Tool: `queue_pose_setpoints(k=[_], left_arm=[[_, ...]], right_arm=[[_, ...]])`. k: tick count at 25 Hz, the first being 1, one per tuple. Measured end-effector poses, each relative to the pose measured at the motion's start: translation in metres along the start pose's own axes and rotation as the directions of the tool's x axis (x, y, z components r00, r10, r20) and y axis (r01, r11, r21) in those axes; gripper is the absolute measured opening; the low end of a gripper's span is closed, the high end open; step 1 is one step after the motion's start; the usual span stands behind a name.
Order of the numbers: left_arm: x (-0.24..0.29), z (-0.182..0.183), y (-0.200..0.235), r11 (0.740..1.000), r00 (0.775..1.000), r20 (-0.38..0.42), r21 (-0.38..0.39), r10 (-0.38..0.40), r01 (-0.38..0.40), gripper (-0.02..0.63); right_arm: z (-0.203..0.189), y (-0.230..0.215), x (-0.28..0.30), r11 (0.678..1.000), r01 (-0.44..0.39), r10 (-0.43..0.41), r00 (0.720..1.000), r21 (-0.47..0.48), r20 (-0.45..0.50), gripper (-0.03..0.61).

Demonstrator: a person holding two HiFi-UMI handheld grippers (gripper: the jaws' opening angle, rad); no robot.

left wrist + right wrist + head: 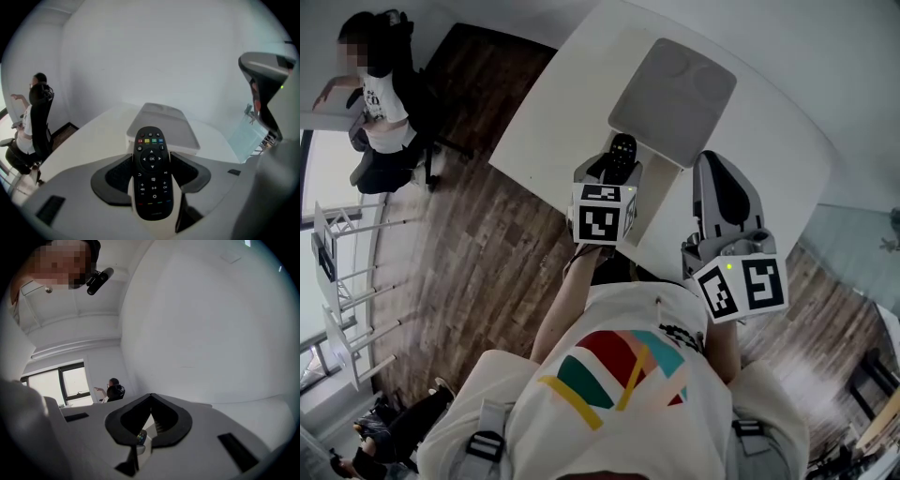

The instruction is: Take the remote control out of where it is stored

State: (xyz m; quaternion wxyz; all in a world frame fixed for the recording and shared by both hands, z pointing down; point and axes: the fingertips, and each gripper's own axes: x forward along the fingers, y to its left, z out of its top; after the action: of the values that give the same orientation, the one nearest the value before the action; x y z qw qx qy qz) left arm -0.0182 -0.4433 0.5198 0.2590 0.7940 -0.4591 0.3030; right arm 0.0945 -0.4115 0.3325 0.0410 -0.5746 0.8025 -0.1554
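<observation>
The left tool (pixel 150 157) has its jaws partway closed on the remote control (pixel 152 180). Its dark pads press the remote's two long edges, and the button face is turned up toward the camera. The grip sits at about mid-length, which probably keeps the remote level. In the head view the remote shows at centre frame, poking out past the tool over the near edge of the white surface (pixel 93 136). It lies just below a shallow white box with a grey lid (pixel 164 124).

That box is the only container in sight and seems the likely storage place. Its lid lies flat over it, so what is inside cannot be seen. The remote is already outside and clear of it, so the task looks nearly done.

The right tool (pixel 150 395), at lower right of the head view, has its jaw tips together and holds nothing. It is tilted upward, out of the way.

A seated person (pixel 35 117) is at far left.
</observation>
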Motion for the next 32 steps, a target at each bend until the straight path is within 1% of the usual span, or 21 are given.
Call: queue_pose_setpoints(k=[3,5,7,9,11,12,14,16,17,19,21,25,27,29,32], left_arm=[[-0.029,0.039,0.010,1.000,0.992,0.123,-0.021,0.021,-0.018,0.264],[-0.050,0.066,0.015,0.999,0.977,0.211,-0.030,0.032,-0.027,0.264],[-0.074,0.095,0.019,0.999,0.951,0.306,-0.036,0.043,-0.034,0.264],[-0.103,0.122,0.021,0.999,0.913,0.406,-0.042,0.048,-0.034,0.264],[-0.136,0.145,0.021,0.999,0.861,0.506,-0.042,0.042,-0.024,0.264],[-0.152,0.155,0.021,0.999,0.830,0.556,-0.039,0.037,-0.018,0.264],[-0.183,0.172,0.020,1.000,0.757,0.653,-0.025,0.029,-0.017,0.264],[-0.209,0.185,0.019,0.999,0.684,0.729,0.000,0.030,-0.043,0.264],[-0.221,0.190,0.019,0.998,0.651,0.758,0.011,0.032,-0.063,0.264],[-0.242,0.196,0.017,0.995,0.597,0.801,0.026,0.036,-0.095,0.264],[-0.259,0.200,0.015,0.993,0.556,0.831,0.035,0.035,-0.115,0.264],[-0.278,0.204,0.012,0.990,0.495,0.868,0.044,0.027,-0.131,0.264],[-0.284,0.206,0.011,0.992,0.473,0.881,0.041,0.022,-0.123,0.264],[-0.286,0.205,0.010,0.991,0.467,0.884,0.041,0.024,-0.128,0.264],[-0.286,0.205,0.011,0.989,0.468,0.884,0.046,0.026,-0.143,0.264]], right_arm=[[0.007,0.009,0.001,1.000,-0.010,0.010,1.000,-0.015,0.013,0.002],[0.012,0.013,0.001,0.999,-0.017,0.017,0.999,-0.027,0.027,0.002],[0.020,0.015,0.002,0.999,-0.021,0.023,0.999,-0.037,0.047,0.002],[0.030,0.018,0.001,0.999,-0.022,0.025,0.997,-0.042,0.071,0.002],[0.041,0.021,-0.003,0.999,-0.022,0.026,0.995,-0.047,0.101,0.002],[0.046,0.023,-0.005,0.999,-0.021,0.027,0.993,-0.050,0.114,0.002],[0.054,0.027,-0.007,0.998,-0.022,0.030,0.990,-0.059,0.135,0.002],[0.061,0.031,-0.007,0.997,-0.023,0.034,0.988,-0.076,0.149,0.002],[0.065,0.033,-0.007,0.996,-0.023,0.036,0.987,-0.086,0.156,0.002],[0.073,0.037,-0.007,0.994,-0.018,0.037,0.984,-0.110,0.177,0.002],[0.080,0.040,-0.009,0.991,-0.007,0.034,0.980,-0.134,0.198,0.002],[0.090,0.043,-0.013,0.988,0.007,0.028,0.974,-0.154,0.226,0.002],[0.094,0.043,-0.014,0.988,0.011,0.026,0.972,-0.156,0.233,0.002],[0.097,0.043,-0.014,0.986,0.023,0.016,0.971,-0.163,0.237,0.002],[0.096,0.043,-0.013,0.979,0.054,-0.007,0.972,-0.198,0.235,0.002]])
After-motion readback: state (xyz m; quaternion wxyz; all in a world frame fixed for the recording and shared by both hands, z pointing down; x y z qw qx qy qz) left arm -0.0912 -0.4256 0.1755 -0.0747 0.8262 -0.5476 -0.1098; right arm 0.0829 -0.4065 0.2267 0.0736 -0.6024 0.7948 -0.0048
